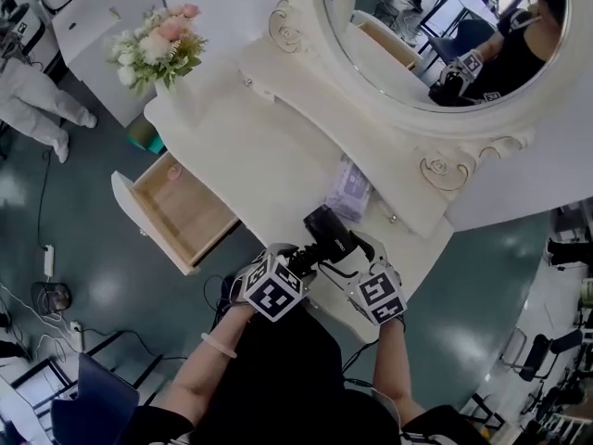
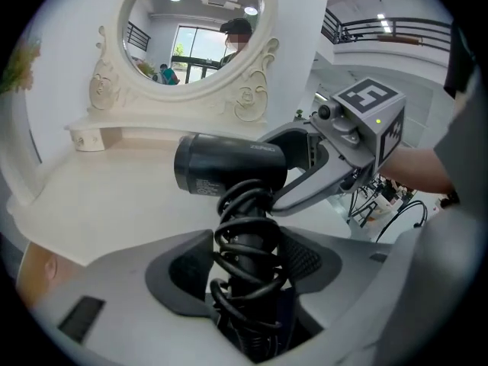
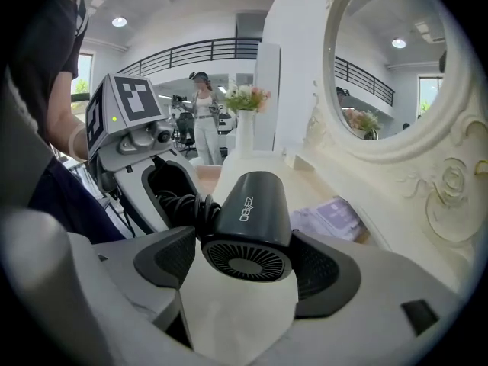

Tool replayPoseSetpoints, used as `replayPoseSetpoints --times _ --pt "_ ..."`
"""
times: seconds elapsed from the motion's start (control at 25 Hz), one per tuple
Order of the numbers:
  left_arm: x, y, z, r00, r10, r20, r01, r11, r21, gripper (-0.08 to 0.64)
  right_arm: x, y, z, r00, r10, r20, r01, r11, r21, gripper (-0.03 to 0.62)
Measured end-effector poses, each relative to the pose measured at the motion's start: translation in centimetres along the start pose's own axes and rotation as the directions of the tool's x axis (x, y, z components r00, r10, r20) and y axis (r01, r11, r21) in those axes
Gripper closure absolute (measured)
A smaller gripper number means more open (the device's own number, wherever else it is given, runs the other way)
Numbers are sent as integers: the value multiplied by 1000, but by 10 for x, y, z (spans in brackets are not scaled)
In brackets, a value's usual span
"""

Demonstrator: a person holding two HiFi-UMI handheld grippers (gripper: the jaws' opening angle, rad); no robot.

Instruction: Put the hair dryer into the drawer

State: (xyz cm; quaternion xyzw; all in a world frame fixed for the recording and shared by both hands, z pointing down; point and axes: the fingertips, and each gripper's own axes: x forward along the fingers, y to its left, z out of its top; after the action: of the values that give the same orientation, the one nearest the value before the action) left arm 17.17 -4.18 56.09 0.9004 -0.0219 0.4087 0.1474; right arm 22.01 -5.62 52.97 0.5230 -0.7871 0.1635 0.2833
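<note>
- We see the hair dryer (image 1: 329, 233) just below the middle of the head view, a black one, held between both grippers over the near edge of the white dressing table (image 1: 278, 156).
- The left gripper (image 1: 301, 258) is partly closed round the dryer's handle. In the left gripper view its jaws stand on either side of the handle, which has the black cord (image 2: 248, 250) coiled around it.
- The right gripper (image 1: 357, 248) is spread wider and has the dryer's barrel. In the right gripper view its pads press on both sides of the rear end, with the round grille (image 3: 248, 261) facing the camera.
- In both gripper views the barrel sits above the tabletop, not on it.
- The drawer (image 1: 181, 207) is pulled out at the centre left of the head view, well apart from the dryer, with its wooden bottom showing.
- A purple packet (image 1: 349, 190) lies on the tabletop just above the dryer in the frame.
- A vase of flowers (image 1: 159, 49) stands at the upper left, and the oval mirror (image 1: 435, 35) fills the upper right.
</note>
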Motion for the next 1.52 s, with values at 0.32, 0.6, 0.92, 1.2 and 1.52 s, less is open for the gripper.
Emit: replayPoseSetpoints --times 0.32,0.6,0.92,1.2,1.52 --pt "-40 41 -29 995 97 30 -93 990 -109 272 45 36 41 994 110 -4 -110 988 -105 201" --pt "-72 76 -56 984 170 47 -158 966 -203 272 85 68 72 979 201 -24 -202 963 -180 200" --pt "-103 117 -84 961 268 62 -238 923 -301 272 133 100 104 953 298 -56 -302 918 -256 200" --pt "-130 156 -105 937 346 57 -300 876 -377 273 175 120 130 927 365 -79 -371 872 -319 201" --pt "-149 201 -129 902 427 67 -339 794 -504 273 227 146 160 880 458 -127 -467 787 -402 199"
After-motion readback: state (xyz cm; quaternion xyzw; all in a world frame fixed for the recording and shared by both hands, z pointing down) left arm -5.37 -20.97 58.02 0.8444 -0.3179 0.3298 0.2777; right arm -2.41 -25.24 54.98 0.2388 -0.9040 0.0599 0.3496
